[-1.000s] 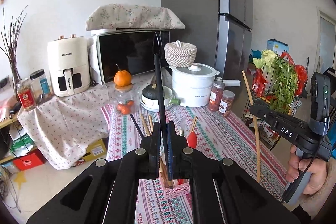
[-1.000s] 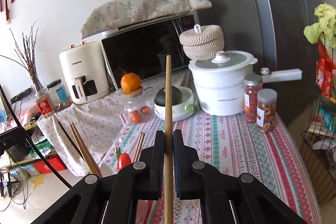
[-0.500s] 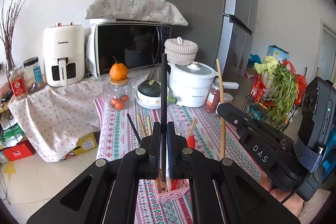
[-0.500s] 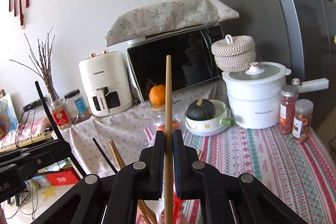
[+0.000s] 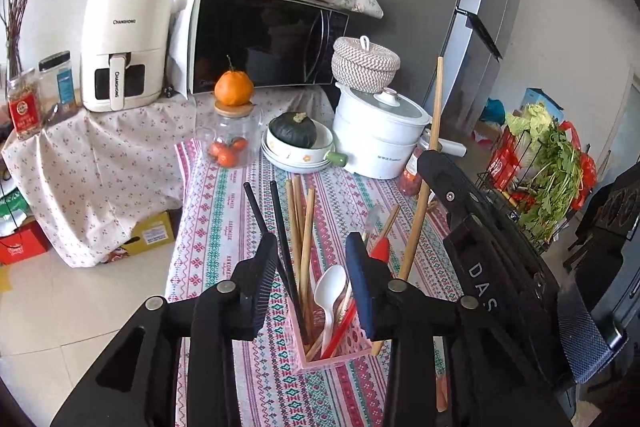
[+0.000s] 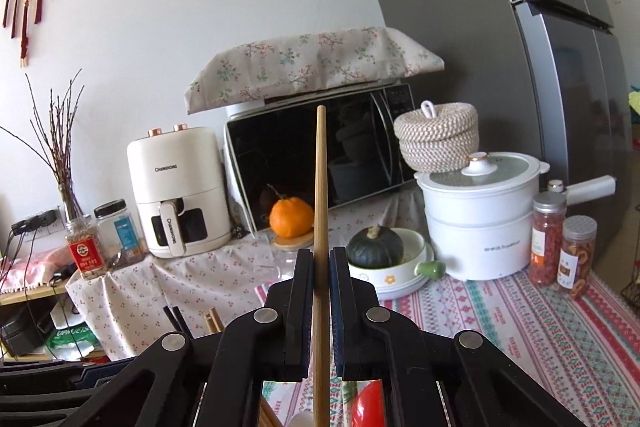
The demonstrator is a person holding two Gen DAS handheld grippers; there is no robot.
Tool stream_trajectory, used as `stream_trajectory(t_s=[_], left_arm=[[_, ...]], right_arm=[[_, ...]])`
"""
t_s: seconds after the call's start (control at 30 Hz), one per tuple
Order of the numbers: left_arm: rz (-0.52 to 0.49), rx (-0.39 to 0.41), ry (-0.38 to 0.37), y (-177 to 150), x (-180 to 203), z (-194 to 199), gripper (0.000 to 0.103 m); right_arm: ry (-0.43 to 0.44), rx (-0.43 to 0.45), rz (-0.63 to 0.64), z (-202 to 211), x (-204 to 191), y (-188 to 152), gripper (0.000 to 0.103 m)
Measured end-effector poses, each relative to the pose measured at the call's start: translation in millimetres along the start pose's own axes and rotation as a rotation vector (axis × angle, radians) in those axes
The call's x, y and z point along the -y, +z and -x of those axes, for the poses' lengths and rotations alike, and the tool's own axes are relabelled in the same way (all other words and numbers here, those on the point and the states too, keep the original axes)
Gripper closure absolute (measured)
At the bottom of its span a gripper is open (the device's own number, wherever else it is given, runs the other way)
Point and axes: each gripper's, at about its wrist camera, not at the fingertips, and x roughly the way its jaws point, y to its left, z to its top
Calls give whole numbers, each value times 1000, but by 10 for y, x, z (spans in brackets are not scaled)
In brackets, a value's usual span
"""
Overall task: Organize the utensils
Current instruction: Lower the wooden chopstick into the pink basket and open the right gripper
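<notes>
A pink utensil basket (image 5: 336,357) stands on the patterned tablecloth, holding two black chopsticks (image 5: 280,223), several wooden chopsticks (image 5: 300,223), a white spoon (image 5: 330,291) and a red utensil (image 5: 380,251). My left gripper (image 5: 312,259) is open and empty, jaws spread on either side of the basket's contents. My right gripper (image 6: 321,267) is shut on a wooden chopstick (image 6: 321,187) held upright. In the left wrist view that chopstick (image 5: 430,147) slants down at the basket's right side.
A jar of tomatoes (image 5: 230,143) with an orange on top, a bowl with a green squash (image 5: 296,143), a white pot (image 5: 380,139) and spice jars (image 6: 560,243) stand behind. A microwave (image 5: 264,39) and an air fryer (image 5: 124,47) lie further back. The fridge (image 6: 520,67) is at the right.
My left gripper opened and let go of the black chopstick, which now stands in the basket. My right gripper moved left and closer with the wooden chopstick.
</notes>
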Motion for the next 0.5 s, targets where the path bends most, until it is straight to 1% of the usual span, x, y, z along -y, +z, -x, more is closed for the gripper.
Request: stream_trajectory(t_s=[0.03, 0.07, 0.13, 0.2, 0.33, 0.5], left_arm=[[7, -1, 7, 1, -30, 17, 50], [21, -7, 11, 2, -70, 31, 46], [59, -17, 21, -12, -157, 65, 33], [87, -37, 44, -33, -240, 78, 31], [128, -75, 81, -87, -398, 54, 29], [140, -103, 111, -154, -510, 15, 29]], right_arm=[[-7, 6, -1, -2, 3, -8, 97], [-14, 8, -2, -13, 9, -15, 96], [-23, 6, -23, -30, 37, -36, 97], [-23, -6, -46, -61, 66, -49, 97], [-39, -12, -50, -99, 72, -86, 97], [-51, -22, -32, -148, 37, -165, 97]])
